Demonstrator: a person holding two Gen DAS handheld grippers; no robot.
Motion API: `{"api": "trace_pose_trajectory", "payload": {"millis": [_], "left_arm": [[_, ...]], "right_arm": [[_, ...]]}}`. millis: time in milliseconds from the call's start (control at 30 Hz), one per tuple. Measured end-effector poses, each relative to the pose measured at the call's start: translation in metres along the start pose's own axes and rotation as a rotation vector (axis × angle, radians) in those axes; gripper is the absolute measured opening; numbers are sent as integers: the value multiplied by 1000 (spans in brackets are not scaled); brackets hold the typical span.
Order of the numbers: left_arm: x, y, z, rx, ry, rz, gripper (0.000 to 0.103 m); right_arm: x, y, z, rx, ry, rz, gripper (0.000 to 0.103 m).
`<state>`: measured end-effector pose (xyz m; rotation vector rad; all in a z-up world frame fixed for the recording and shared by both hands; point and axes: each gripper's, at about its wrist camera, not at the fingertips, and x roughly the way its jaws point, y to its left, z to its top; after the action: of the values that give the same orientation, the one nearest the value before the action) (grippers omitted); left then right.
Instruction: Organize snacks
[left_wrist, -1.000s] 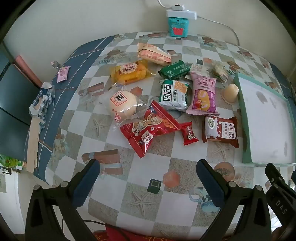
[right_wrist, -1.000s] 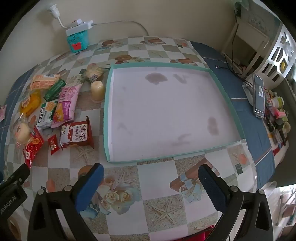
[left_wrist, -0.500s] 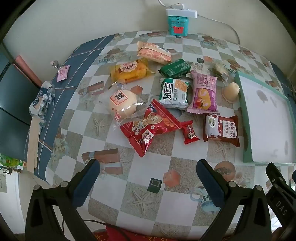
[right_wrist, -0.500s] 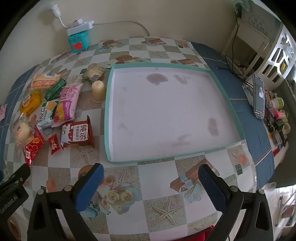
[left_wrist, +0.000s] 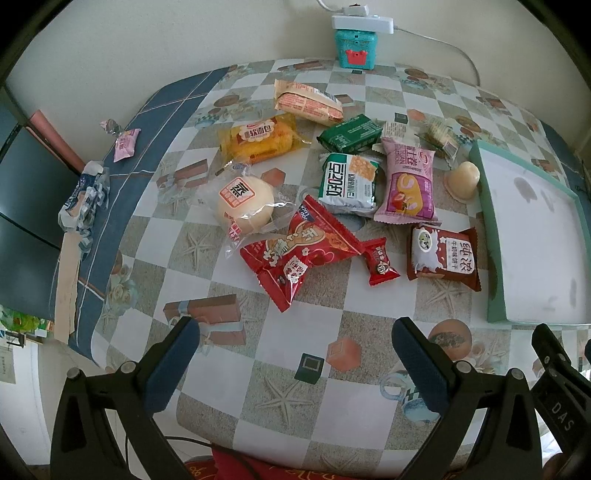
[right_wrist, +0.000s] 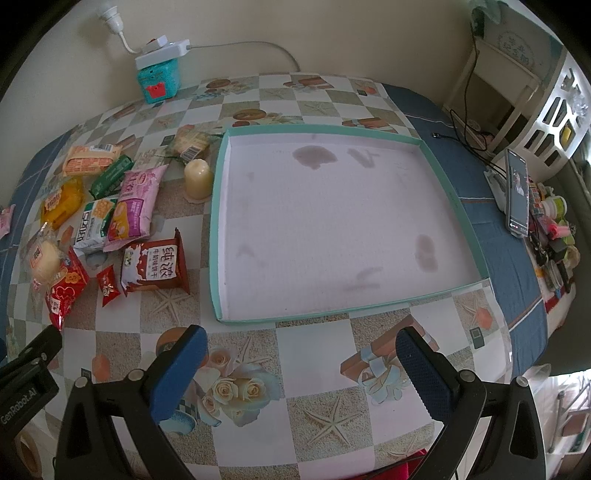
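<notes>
Far left: a small pink packet (left_wrist: 125, 143) is lying alone on the blue border of the checkered tablecloth (left_wrist: 332, 391), well apart from the main pile.
Left of pile: a yellow bread pack (left_wrist: 260, 139) is sitting behind a round white bun in clear wrap (left_wrist: 244, 204); a large red snack bag (left_wrist: 295, 251) is lying just in front of the bun.
Middle of pile: an orange wafer pack (left_wrist: 307, 101), a green pack (left_wrist: 350, 133), a green-and-white cracker pack (left_wrist: 349, 181) and a small red candy (left_wrist: 380, 260) are lying close together.
Right of pile: a pink cake pack (left_wrist: 407, 184) is overlapping the cracker pack; a brown biscuit pack (left_wrist: 443, 257) and a pale jelly cup (left_wrist: 463, 180) are sitting just beside the tray.
Tray: the teal-rimmed tray (right_wrist: 218, 236) is lying flat with nothing in it (only stains are showing).
Left gripper (left_wrist: 295, 354): hovering over the near table edge, jaws spread wide, holding nothing.
Right gripper (right_wrist: 301, 358): hovering before the tray's near rim, jaws likewise apart, holding nothing.
Back wall: a teal box (left_wrist: 355, 48) is standing under a white power strip (left_wrist: 362, 23).
</notes>
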<state>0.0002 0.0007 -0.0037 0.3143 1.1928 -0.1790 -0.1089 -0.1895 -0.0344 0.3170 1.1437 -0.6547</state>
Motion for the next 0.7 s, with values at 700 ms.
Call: {"api": "trace_pose_trajectory", "payload": {"millis": [700], "left_arm": [[1,0,-1,2,2,2,103]], "right_arm": [[-2,4,1,-2,3,-1,103]]}}
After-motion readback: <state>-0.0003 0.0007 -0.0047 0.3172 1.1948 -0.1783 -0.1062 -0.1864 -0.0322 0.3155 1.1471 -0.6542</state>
